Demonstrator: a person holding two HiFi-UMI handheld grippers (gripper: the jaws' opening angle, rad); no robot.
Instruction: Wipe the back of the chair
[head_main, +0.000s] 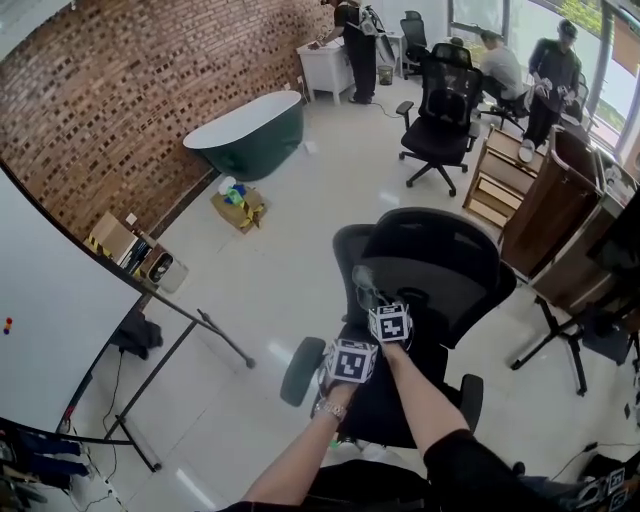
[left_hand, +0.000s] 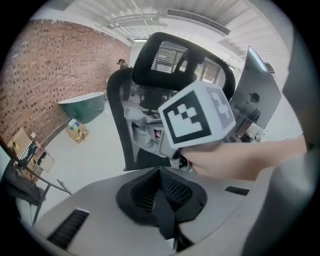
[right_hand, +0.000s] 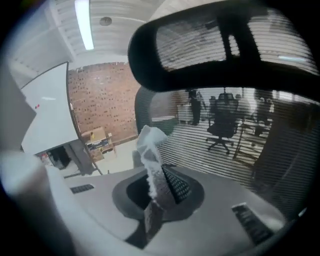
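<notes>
Right gripper (right_hand: 161, 182) clamping cloth (right_hand: 150, 145), arm (head_main: 425, 405) outstretched toward chair back (right_hand: 225, 150)

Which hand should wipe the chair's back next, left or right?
Probably right. The right gripper is shut on the cloth, close to the chair back; the left gripper is shut and empty.

Chair back (head_main: 440, 265) seemingly close ahead

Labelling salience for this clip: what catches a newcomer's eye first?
The black mesh chair fills the centre of the head view, with the right gripper pinching a pale cloth at its back. Oddly, a green bathtub stands by the brick wall at upper left.
</notes>
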